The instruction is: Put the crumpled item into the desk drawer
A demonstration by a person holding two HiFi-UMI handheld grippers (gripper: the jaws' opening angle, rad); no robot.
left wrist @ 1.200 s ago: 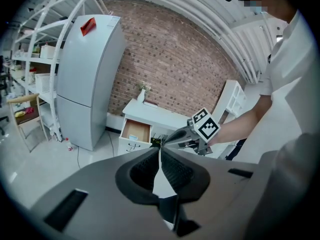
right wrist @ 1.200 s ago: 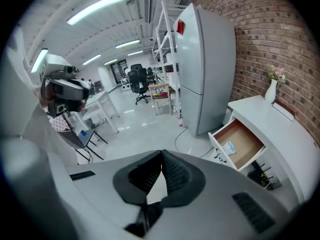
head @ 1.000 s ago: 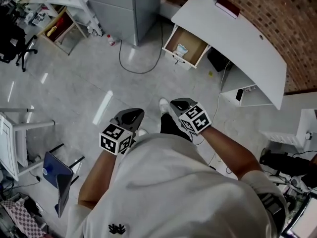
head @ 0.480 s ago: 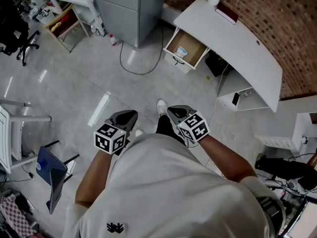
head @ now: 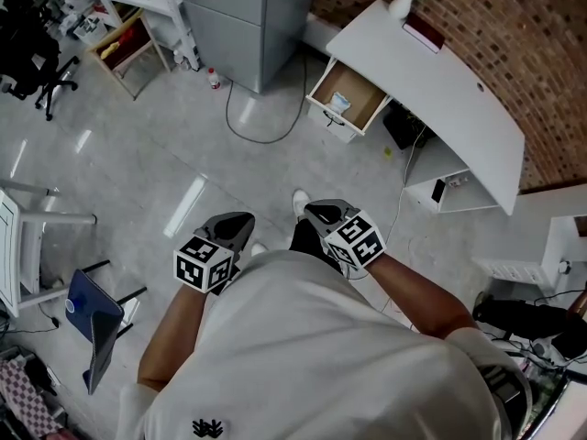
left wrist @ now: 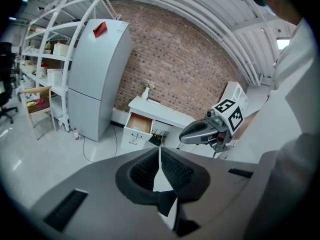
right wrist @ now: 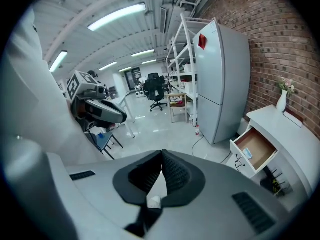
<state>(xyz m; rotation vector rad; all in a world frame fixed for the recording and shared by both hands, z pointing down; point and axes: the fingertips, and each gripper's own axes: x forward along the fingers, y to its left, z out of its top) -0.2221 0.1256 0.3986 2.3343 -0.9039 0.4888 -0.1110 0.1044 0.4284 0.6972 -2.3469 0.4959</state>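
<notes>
Drawer [head: 347,95] open at left end of desk [head: 431,71], pale item [head: 338,103] inside | left gripper [head: 240,220], right gripper [head: 316,211] clenched, empty — barely shifted since a second ago — drop-off looks done

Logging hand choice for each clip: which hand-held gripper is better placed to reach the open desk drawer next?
Right, probably. The right hand-held gripper is nearer the drawer, which lies ahead and to the right; the left hand-held gripper is farther. Both are shut and far from it.
</notes>
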